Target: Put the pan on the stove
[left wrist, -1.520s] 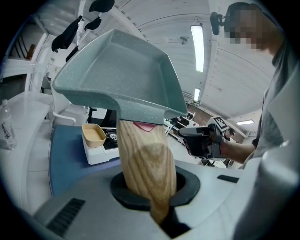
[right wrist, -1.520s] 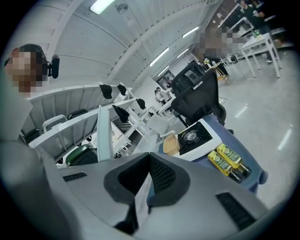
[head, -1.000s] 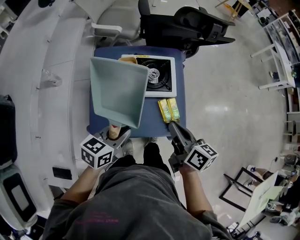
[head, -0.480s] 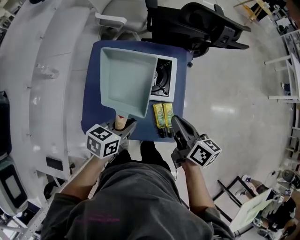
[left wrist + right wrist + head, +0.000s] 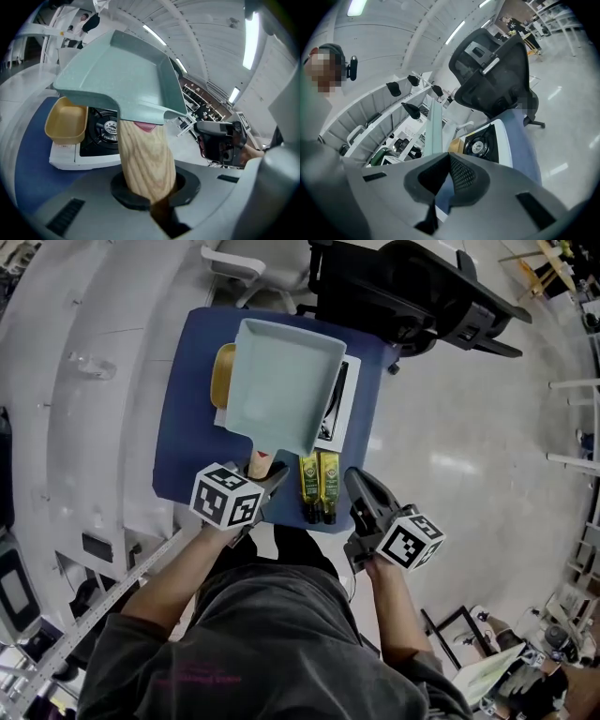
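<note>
A pale green square pan (image 5: 281, 395) hangs in the air above the blue table, tilted, covering most of the white gas stove (image 5: 338, 407). My left gripper (image 5: 265, 486) is shut on the pan's wooden handle (image 5: 145, 159). In the left gripper view the pan (image 5: 126, 75) rises over the stove's burner (image 5: 108, 127). My right gripper (image 5: 357, 487) hovers at the table's near right edge, shut with nothing in it. From its own view my right gripper (image 5: 440, 187) sees the pan edge-on (image 5: 436, 126) and the stove (image 5: 480, 145).
A yellow container (image 5: 223, 385) sits on the stove's left side, partly under the pan. Two small green-labelled bottles (image 5: 317, 486) lie on the blue table (image 5: 183, 427) near its front edge. A black office chair (image 5: 412, 296) stands beyond the table.
The pan has swung right and away in the left gripper, from the table's left side to over the stove, uncovering the yellow container. The right gripper has kept its place.
</note>
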Demonstrator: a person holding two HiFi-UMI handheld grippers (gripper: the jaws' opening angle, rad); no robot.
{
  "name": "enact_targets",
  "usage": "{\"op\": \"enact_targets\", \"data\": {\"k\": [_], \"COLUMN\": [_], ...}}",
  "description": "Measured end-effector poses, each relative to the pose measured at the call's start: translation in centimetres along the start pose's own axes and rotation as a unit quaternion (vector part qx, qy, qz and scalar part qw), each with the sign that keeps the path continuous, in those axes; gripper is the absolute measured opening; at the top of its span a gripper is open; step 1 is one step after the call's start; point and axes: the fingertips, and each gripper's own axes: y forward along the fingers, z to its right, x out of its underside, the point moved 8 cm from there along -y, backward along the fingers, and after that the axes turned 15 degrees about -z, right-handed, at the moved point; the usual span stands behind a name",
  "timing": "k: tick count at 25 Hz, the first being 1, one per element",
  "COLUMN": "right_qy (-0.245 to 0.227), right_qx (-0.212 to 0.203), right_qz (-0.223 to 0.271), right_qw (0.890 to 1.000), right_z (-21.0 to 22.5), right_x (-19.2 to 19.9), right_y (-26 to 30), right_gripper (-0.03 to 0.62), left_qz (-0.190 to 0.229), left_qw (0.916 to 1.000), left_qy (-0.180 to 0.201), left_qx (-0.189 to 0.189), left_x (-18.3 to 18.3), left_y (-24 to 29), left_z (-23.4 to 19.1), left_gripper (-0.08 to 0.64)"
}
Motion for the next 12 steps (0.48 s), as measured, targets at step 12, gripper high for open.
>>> {"op": "enact_targets", "data": {"k": [12], "right_qy": [0.033], "right_qx": [0.002], "right_qz": [-0.033], "right_qw": [0.999], "right_z": [4.8], "right_x": [-0.5], "right_y": [0.5], "right_gripper": [0.003], "left_qz": [-0.05], "left_qw": [0.9964], "left_qy": [-0.067], "left_qx": [-0.009], "left_x": [-2.4], "left_y": [6.5], "left_z": [-2.5], "left_gripper": [0.032]}}
